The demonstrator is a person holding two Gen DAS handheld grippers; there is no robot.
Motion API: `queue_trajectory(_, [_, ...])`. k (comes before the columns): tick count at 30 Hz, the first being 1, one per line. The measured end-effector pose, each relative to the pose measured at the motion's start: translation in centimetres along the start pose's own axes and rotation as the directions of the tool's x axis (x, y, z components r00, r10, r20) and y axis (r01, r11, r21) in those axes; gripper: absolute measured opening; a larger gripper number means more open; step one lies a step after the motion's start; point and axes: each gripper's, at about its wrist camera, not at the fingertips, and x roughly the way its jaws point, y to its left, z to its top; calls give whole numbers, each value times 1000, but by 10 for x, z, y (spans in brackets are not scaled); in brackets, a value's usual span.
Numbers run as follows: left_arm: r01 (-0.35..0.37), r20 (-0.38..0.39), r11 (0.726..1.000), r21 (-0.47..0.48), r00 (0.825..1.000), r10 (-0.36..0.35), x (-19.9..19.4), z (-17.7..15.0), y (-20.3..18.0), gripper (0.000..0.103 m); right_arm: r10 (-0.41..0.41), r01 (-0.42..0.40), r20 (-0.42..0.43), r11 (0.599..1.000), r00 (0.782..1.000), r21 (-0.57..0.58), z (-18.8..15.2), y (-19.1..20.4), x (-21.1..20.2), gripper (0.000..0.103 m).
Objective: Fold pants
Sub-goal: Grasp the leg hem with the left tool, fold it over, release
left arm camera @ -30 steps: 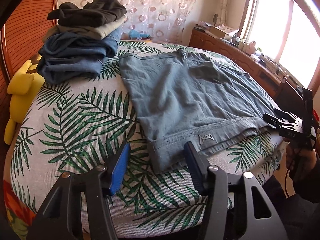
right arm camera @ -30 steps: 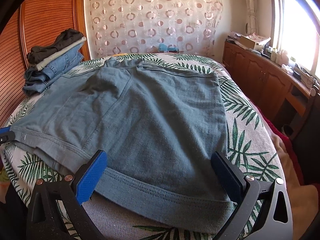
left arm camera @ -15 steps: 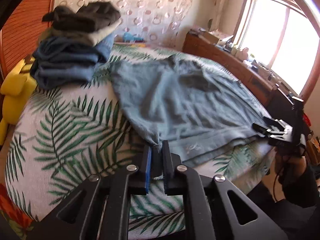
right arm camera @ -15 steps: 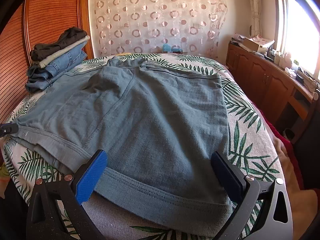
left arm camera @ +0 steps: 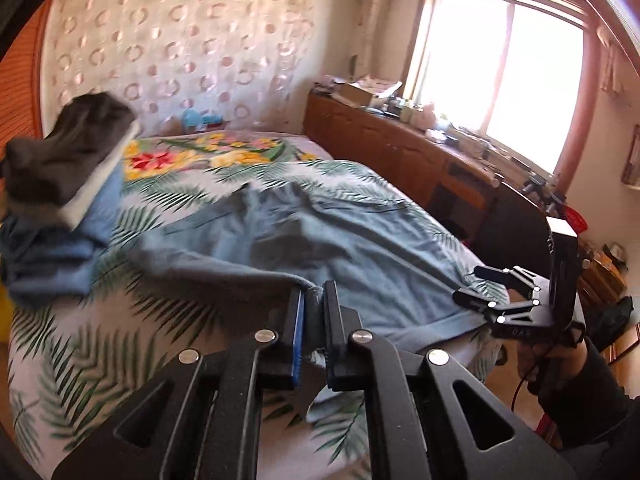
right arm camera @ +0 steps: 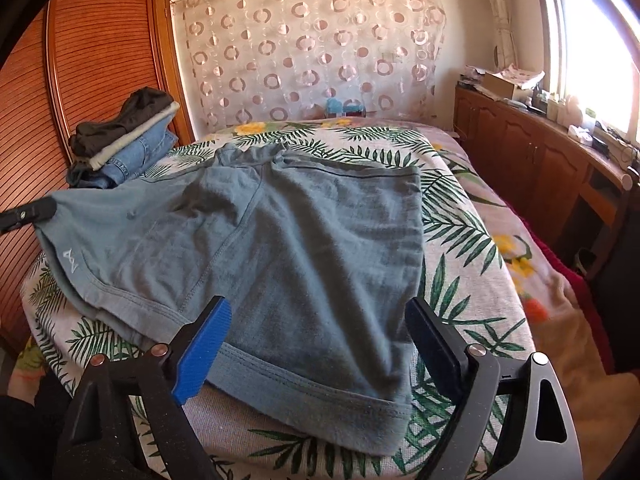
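- Your left gripper (left arm camera: 313, 300), which stood wide a second ago, has since clamped its black fingers on the hem corner of the grey-blue cotton shorts (right arm camera: 280, 240) and has lifted it clear of the bedcover; cloth shows pinched between the blue pad and the black one.
- That lifted corner now pulls the near leg of the shorts (left arm camera: 320, 240) into a raised ridge, where it lay flat before.
- Your right gripper (right arm camera: 320, 332) has not changed: its jaws stand wide, spread over the right leg hem, gripping nothing.
- From the left wrist view you see the right gripper (left arm camera: 486, 290) at the bed's edge, beside the shorts' other hem.
- The shorts lie across the palm-leaf print bedcover (right arm camera: 460, 240), waistband towards the far end, a small white logo (right arm camera: 71, 260) on the left leg.
- A stack of folded clothes (right arm camera: 124, 140), dark on top and denim below, sits at the far left corner of the bed.
- Behind hangs a sheer curtain with ring pattern (right arm camera: 312, 52); a slatted wooden wardrobe door (right arm camera: 100, 60) stands left, a wooden sideboard (right arm camera: 540, 160) under the bright window right.
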Motion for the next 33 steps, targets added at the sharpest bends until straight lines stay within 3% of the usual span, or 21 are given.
queue_trajectory(10, [84, -3, 993, 79, 996, -85, 31, 39, -45, 9, 16, -16, 1, 1000, 1000, 25, -5, -7, -2, 85])
queue_trajectory(17, [119, -16, 988, 96, 993, -118, 49, 49, -68, 9, 19, -19, 8, 999, 1000, 46, -8, -10, -3, 85])
queue_trajectory(22, [107, -40, 990, 96, 994, -103, 58, 44, -72, 9, 26, -26, 10, 998, 1000, 60, -9, -12, -2, 85])
queue_trajectory(28, [22, -11, 993, 114, 1000, -21, 54, 41, -68, 10, 31, -32, 3, 997, 1000, 65, -12, -11, -1, 85])
queue_trajectory(31, [2, 2, 995, 101, 1000, -2, 45, 39, -62, 24, 33, -33, -1, 997, 999, 64, -11, -9, 1, 85])
queue_trajectory(33, [-18, 18, 995, 96, 1000, 16, 39, 38, -56, 48, 33, -33, -3, 998, 999, 61, -10, -7, 2, 85])
